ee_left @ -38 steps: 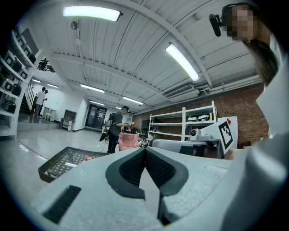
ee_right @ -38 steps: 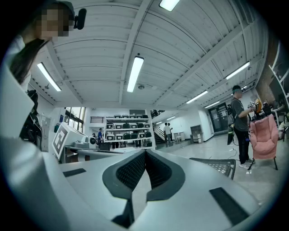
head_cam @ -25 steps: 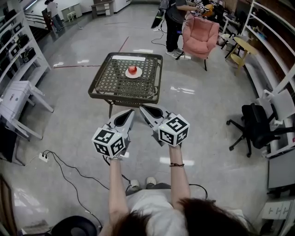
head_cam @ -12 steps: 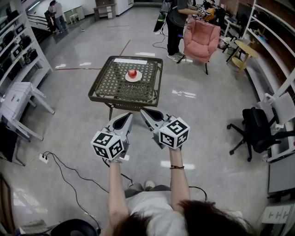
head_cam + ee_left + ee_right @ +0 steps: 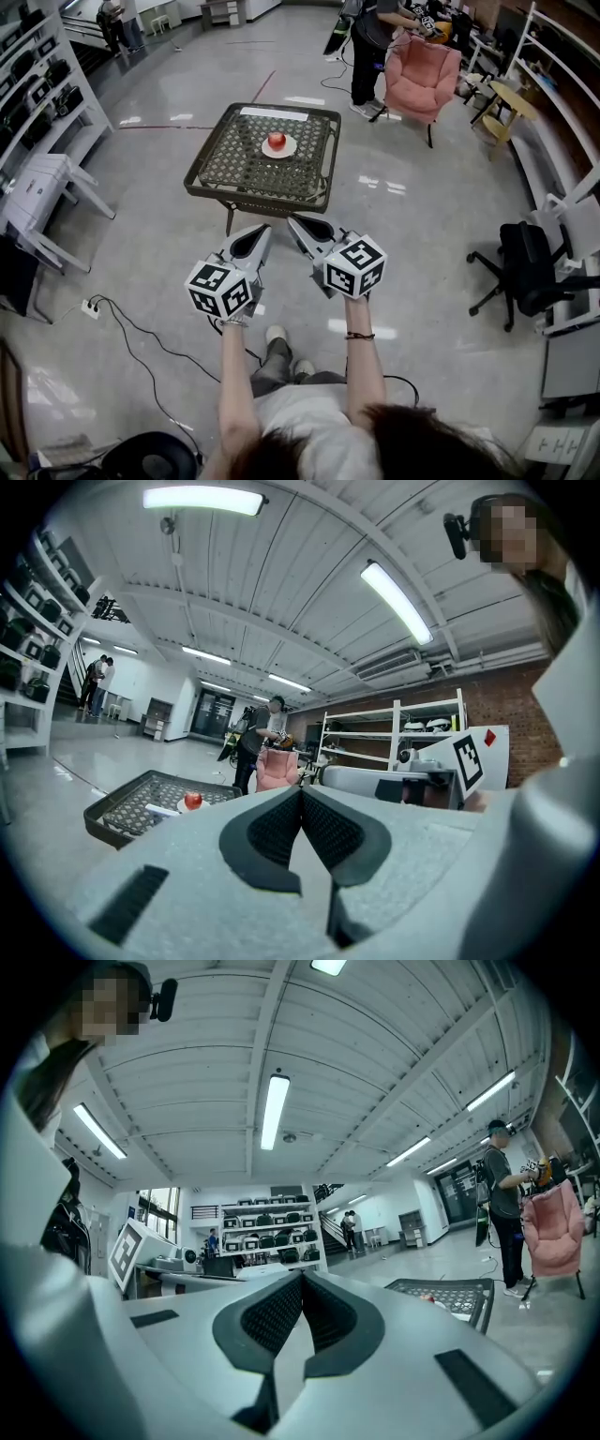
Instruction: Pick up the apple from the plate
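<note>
L gripper (image 5: 262, 228): jaws closed, pads meet at the tips, nothing between them; held level, pointing fwd. R gripper (image 5: 292, 219): same, jaws closed tip to tip and empty, level, just beside L, the two tips leaning in toward each other. Marker cube on the back of each, L cube (image 5: 223, 289) and R cube (image 5: 354, 266), both arms stretched out from the bottom of the head view. Both grippers are over bare grey floor, short of the table (image 5: 230, 159) and well apart from it. Table is dark with a mesh top and sits straight ahead. White plate (image 5: 290, 150) sits on the mesh, right of centre, toward the far side. Red apple (image 5: 277, 140) rests on the plate, untouched. White strip (image 5: 272, 113) lies along the table's far edge. Further out: pink armchair (image 5: 420, 77) far right w/ a person (image 5: 370, 42) standing beside it; black office chair (image 5: 530, 272) at right; shelving (image 5: 42, 80) at left; black cable (image 5: 141, 337) runs over the floor from a power strip (image 5: 90, 307) at lower left.
</note>
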Demonstrator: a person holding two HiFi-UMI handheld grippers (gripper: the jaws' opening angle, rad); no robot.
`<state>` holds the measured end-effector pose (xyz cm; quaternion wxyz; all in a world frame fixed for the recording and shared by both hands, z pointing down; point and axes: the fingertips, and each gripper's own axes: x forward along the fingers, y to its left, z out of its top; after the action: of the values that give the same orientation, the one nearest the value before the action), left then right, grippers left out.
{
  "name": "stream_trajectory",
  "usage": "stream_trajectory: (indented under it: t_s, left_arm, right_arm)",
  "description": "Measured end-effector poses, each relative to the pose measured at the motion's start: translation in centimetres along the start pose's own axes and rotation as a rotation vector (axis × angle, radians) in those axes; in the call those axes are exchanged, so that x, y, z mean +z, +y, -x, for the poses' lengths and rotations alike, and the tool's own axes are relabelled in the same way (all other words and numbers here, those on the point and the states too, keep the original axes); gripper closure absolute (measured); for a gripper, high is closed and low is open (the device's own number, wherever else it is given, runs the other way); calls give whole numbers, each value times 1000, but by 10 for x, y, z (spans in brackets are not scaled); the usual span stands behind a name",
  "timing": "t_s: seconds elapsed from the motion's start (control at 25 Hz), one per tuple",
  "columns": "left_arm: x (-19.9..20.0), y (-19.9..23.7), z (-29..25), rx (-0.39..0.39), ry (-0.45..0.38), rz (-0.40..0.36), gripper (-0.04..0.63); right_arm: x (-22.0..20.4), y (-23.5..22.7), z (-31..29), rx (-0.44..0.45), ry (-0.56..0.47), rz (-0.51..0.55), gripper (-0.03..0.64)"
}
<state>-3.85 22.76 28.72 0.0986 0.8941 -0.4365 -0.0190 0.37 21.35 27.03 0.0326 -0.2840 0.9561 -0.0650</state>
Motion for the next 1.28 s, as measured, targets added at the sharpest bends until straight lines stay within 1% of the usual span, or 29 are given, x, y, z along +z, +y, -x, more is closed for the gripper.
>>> stream_trajectory:
  t_s: [0.16, 0.28, 0.4, 0.84, 1.0, 1.28]
  left_arm:
    - [-4, 16, -7, -3, 1, 21, 584]
    - [-5, 27, -24, -19, -1, 35, 584]
    - [-4, 40, -41, -38, 13, 31, 584]
    - [6, 105, -85, -87, 18, 68, 584]
    - [11, 123, -99, -104, 24, 71, 584]
    - [7, 154, -112, -133, 43, 77, 584]
  right_arm:
    - [-5, -8, -14, -1, 4, -6, 607]
    - [-5, -25, -24, -26, 5, -12, 607]
    - [-4, -42, -37, -45, 5, -15, 607]
    - [-9, -88, -94, -90, 31, -29, 607]
    - [-11, -101, -113, -104, 35, -39, 607]
    - [-19, -115, -141, -130, 41, -48, 607]
